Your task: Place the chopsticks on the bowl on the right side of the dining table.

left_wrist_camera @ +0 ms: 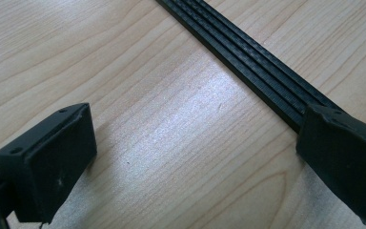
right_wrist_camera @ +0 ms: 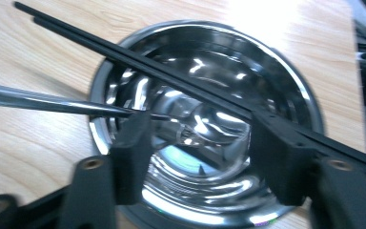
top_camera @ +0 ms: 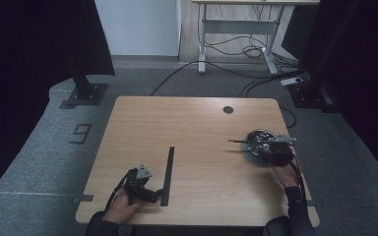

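Observation:
A long black ribbed strip (top_camera: 168,172) lies lengthwise on the wooden table (top_camera: 197,123), left of centre. My left gripper (top_camera: 153,194) rests on the table at the strip's near end, open. In the left gripper view the strip (left_wrist_camera: 252,67) runs diagonally and one pad (left_wrist_camera: 348,152) sits at its end; the left gripper (left_wrist_camera: 195,143) holds nothing. At the right stands a shiny steel bowl (top_camera: 252,135). My right gripper (top_camera: 270,147) hovers over it, open (right_wrist_camera: 202,143). Black chopsticks (right_wrist_camera: 124,52) lie across the bowl's rim (right_wrist_camera: 295,86), and a metal handle (right_wrist_camera: 38,98) reaches into it.
A round cable hole (top_camera: 228,109) sits near the table's far edge. Beyond the table are a black stand base (top_camera: 86,93), a white desk frame (top_camera: 236,29) with cables on the carpet, and a "9" mark (top_camera: 81,132) on the floor at the left.

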A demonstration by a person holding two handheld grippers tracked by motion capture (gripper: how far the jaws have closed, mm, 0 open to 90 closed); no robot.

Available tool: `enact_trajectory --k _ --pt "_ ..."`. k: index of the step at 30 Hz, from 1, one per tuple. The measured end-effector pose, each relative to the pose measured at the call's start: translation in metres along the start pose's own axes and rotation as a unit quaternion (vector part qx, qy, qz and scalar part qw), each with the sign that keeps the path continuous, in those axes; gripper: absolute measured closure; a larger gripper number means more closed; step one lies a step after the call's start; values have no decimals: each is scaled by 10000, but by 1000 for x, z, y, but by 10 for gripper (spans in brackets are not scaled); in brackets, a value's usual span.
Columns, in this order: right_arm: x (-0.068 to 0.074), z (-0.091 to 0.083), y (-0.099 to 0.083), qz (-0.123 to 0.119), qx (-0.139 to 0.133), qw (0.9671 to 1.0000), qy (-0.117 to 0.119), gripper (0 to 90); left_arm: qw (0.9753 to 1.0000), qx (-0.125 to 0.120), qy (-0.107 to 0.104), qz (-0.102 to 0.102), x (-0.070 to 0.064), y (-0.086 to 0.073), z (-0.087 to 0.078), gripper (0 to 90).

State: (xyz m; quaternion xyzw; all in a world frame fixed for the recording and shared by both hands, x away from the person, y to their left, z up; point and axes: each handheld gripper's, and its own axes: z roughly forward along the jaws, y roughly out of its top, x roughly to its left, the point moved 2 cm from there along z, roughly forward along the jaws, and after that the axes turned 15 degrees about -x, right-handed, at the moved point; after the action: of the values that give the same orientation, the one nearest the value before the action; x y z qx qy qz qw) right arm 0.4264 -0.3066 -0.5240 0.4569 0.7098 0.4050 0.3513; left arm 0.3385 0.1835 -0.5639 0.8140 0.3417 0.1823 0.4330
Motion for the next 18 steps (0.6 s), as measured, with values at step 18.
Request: enact_trajectory --k 18 --pt "-38 -13 -16 513 -216 9940 -941 0 10000 -1 1 0 0 0 0 0"
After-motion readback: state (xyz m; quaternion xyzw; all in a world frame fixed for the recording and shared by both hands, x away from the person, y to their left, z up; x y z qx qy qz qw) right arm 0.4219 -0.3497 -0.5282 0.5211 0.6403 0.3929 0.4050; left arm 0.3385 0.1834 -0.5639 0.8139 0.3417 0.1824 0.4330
